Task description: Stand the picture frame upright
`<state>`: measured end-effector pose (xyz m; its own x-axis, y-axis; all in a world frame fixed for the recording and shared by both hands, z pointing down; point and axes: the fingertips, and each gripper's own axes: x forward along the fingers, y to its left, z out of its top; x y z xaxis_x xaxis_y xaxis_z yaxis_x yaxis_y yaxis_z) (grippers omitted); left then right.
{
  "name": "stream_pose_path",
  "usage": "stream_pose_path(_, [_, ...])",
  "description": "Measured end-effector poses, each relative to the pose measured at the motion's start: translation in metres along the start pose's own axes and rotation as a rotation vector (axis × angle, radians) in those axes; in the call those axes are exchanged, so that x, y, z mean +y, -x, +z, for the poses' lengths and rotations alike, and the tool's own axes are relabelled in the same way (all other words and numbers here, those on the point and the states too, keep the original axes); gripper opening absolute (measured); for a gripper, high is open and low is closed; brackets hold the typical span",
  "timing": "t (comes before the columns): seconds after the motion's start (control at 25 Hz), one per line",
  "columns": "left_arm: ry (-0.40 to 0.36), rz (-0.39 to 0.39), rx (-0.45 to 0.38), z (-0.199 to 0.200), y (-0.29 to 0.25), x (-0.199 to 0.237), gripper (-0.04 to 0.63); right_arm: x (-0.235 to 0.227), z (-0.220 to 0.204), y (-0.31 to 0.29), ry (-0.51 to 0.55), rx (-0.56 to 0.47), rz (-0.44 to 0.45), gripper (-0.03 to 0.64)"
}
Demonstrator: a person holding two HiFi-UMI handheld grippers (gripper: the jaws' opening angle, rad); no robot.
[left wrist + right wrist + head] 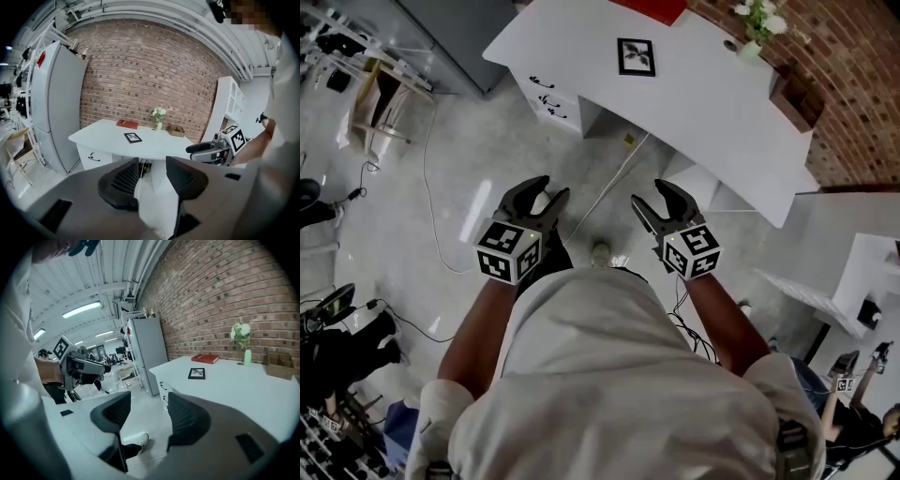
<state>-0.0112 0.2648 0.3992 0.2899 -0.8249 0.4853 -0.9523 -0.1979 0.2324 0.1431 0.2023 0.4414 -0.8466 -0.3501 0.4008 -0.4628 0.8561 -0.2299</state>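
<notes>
The left tool (551,190) hangs above the floor in front of the person, its jaws parted with a clear gap and nothing between them. Through that gap its own view shows only the white front of the bench (712,103) and a thin cable (609,183) running down to the floor. Well ahead of this tool's jaw tips, the picture frame (636,56) lies flat on its back on the bench top, black-edged, apart from both tools. A red book (652,7) lies just beyond the frame, by the brick wall (853,56). The right tool (649,193) is level with the left one and near it, also over the floor. Its jaws are likewise spread and empty, with the person's shoe (600,251) showing below them. Farther ahead of this tool and off to its right, a small vase of white flowers (755,28) and an open cardboard box (797,98) stand along the wall side of the bench.
</notes>
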Motion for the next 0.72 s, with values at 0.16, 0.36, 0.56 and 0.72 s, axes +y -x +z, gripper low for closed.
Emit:
stream_pose_path(0.16, [0.005,-0.049,0.008,0.014,-0.035,0.029,0.175,-0.026,0.012,-0.026,-0.019,0.000,-0.054,0.252])
stream_pose_path(0.36, [-0.042,-0.132,0.021,0.051,-0.074,0.076,0.172,-0.055,0.034,-0.069,-0.048,0.012,-0.125,0.250])
stream_pose_path(0.56, [-0.037,-0.224,0.050,0.079,-0.103,0.129,0.166,-0.074,0.058,-0.114,-0.109,0.011,-0.219,0.250])
stream_pose_path(0.72, [-0.086,-0.289,0.080,0.095,-0.123,0.167,0.164,-0.088,0.072,-0.151,-0.146,0.006,-0.280,0.249])
